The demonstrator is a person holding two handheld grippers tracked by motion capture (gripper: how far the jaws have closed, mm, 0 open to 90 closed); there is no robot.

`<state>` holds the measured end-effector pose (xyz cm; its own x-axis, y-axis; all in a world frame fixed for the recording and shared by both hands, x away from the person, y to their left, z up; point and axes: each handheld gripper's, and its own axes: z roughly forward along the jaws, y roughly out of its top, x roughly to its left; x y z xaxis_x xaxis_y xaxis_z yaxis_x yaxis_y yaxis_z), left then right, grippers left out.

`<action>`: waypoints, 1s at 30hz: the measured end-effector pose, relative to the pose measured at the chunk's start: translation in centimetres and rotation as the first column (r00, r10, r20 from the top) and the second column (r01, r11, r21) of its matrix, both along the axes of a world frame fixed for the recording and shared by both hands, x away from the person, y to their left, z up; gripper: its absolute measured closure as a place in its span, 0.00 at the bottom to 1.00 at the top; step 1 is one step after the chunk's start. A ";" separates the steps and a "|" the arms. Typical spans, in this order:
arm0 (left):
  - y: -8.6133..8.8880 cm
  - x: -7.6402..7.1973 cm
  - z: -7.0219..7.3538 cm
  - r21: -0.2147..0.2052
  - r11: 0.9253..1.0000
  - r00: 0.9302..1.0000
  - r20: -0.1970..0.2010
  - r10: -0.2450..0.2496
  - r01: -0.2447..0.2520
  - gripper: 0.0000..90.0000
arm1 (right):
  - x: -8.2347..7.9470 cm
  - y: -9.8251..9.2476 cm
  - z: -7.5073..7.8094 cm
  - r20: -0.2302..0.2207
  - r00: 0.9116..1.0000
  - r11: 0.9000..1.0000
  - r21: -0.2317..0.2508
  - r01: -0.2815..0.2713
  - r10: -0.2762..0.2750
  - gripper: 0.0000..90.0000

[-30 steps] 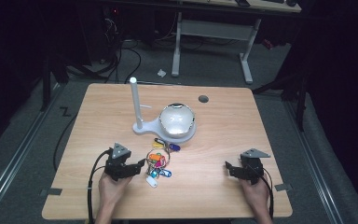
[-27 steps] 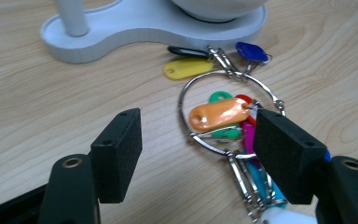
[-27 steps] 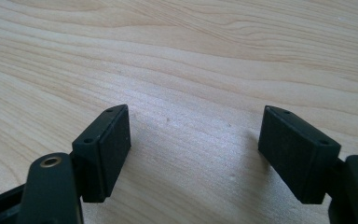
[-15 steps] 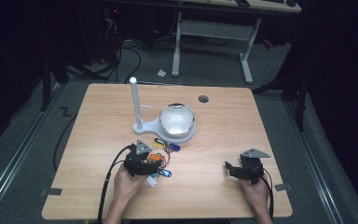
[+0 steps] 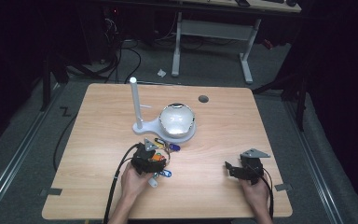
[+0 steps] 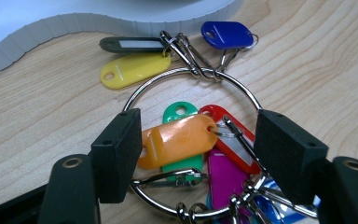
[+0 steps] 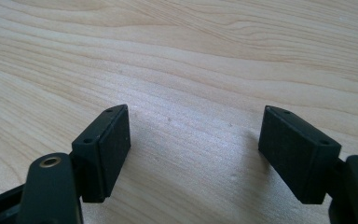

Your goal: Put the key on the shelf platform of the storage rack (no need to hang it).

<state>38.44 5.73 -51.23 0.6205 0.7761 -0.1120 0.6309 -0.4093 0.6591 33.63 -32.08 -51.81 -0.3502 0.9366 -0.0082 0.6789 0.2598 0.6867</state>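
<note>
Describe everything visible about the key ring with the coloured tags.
The key ring is one large loop of shiny metal wire lying flat on the wooden table, just in front of the white stand's base. Small clips hang plastic tags from it: yellow, black and blue outside the far side, orange, green, red and magenta inside the loop. The left gripper hovers right over it, open, one of its fingers on each side of the orange tag; whether they touch the ring is unclear.

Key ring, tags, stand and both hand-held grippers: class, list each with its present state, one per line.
Left hand-held gripper: open, jaws either side of the tags, gripping nothing.
Right hand-held gripper: open, over bare table.
Key ring: flat on the table.
Orange tag: lying between the left jaws.
White stand: upright on the table.
</note>
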 end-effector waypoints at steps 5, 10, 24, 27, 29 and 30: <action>-0.4 0.0 -0.1 0.031 1.000 1.000 0.019 -0.005 0.004 0.43 | 0.0 0.0 0.0 0.000 1.000 1.000 -0.001 -0.002 0.002 0.28; -0.5 0.3 0.1 0.050 0.999 1.000 0.021 -0.015 0.014 0.52 | 0.0 0.0 0.0 0.000 1.000 1.000 -0.001 -0.002 0.002 0.28; -1.1 -0.1 0.9 0.156 0.988 0.993 0.114 -0.033 0.015 0.73 | 0.0 0.0 0.0 -0.003 1.000 1.000 0.001 -0.003 0.003 0.28; -0.6 0.0 1.0 0.165 0.986 0.994 0.109 -0.020 0.002 0.96 | 0.0 0.0 0.0 -0.002 1.000 1.000 0.001 -0.005 0.005 0.28; -0.3 0.2 0.6 0.154 0.988 0.996 0.090 -0.025 0.011 0.97 | 0.0 0.0 0.0 -0.003 1.000 1.000 0.001 -0.005 0.005 0.28; -0.2 0.2 0.7 0.153 0.988 0.996 0.086 -0.027 0.014 0.97 | 0.0 0.0 0.0 -0.003 1.000 1.000 0.001 -0.004 0.004 0.27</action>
<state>38.67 5.52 -50.55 0.6386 0.7671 0.0615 0.5642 -0.5210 0.6405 33.59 -32.05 -51.80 -0.3537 0.9353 -0.0058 0.6803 0.2615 0.6847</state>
